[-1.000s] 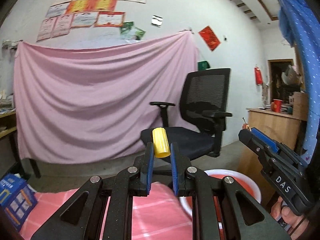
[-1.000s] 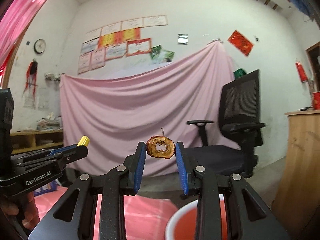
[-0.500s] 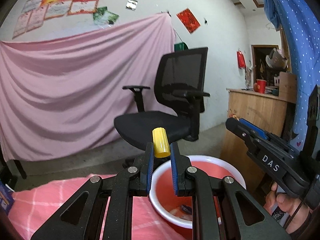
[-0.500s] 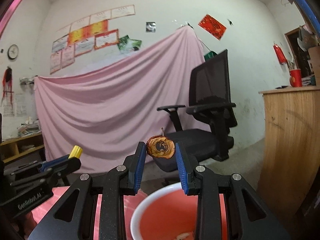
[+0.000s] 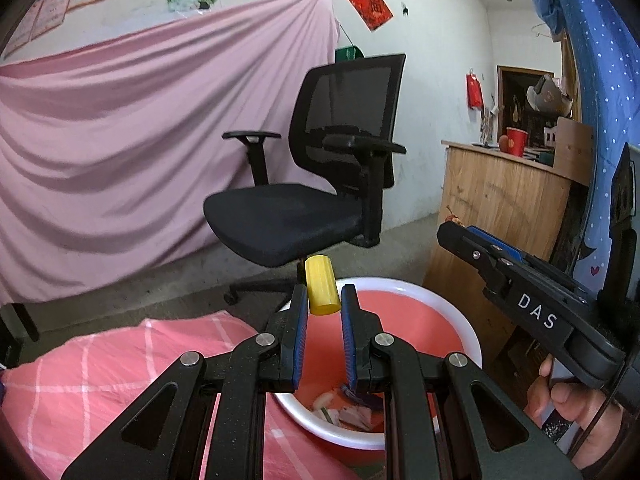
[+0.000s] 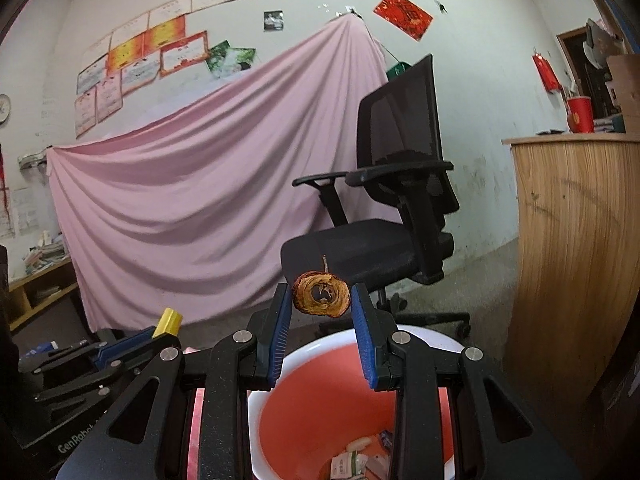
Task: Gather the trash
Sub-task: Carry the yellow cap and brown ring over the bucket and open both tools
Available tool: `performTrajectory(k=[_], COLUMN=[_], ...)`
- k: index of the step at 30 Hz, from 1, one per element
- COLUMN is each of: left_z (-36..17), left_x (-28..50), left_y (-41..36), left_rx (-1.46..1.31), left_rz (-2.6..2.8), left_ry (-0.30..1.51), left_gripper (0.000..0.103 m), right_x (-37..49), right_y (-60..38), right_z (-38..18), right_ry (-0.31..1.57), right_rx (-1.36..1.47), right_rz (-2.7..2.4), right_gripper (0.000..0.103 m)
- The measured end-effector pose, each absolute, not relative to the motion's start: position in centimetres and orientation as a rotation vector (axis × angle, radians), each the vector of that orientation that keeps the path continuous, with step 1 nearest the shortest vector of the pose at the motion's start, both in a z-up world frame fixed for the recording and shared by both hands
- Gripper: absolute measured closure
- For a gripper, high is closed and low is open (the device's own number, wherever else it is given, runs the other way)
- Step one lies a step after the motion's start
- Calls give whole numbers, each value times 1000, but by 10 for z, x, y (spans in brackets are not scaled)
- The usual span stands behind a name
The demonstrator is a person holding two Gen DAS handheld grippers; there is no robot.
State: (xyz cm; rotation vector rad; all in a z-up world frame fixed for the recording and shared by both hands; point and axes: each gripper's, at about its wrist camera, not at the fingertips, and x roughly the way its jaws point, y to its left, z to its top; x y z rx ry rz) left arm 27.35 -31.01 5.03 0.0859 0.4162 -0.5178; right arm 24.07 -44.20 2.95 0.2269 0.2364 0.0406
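Note:
My left gripper [image 5: 323,300] is shut on a small yellow cylinder [image 5: 321,290], which sticks up between the blue pads. Below it stands a red basin with a white rim [image 5: 404,284], with scraps of trash lying in its bottom. My right gripper [image 6: 321,300] is shut on a brown apple core [image 6: 321,294] with a short stem, held over the same basin [image 6: 320,412]. In the left wrist view the right gripper [image 5: 452,232] reaches in from the right, held by a hand [image 5: 576,404]. The left gripper [image 6: 160,334] shows at the lower left of the right wrist view.
A black office chair [image 5: 320,184] stands just behind the basin. A wooden counter [image 6: 580,240] with a red cup [image 6: 581,114] rises at the right. A pink checked cloth [image 5: 100,368] covers the surface left of the basin. A pink sheet [image 5: 120,140] hangs on the far wall.
Both grippers have swung right and tipped down, so the basin now lies right under them. The yellow cylinder and the apple core have stayed in their grips.

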Motion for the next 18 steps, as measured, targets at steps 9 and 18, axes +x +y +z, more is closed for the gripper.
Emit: performTrajectory(k=[9,18], left_z=[37,29], left_x=[289,295], left_y=[-322,-316], left_rx=[76,49], left_rz=[-571,-559], left_ry=[525,572], left_gripper=[89,89], right_x=[251,256], right_y=[-449,-456], right_z=[17,11], right_ry=[321,362], right_rx=[251,269], right_rz=[36,31], right_gripper=[74,65])
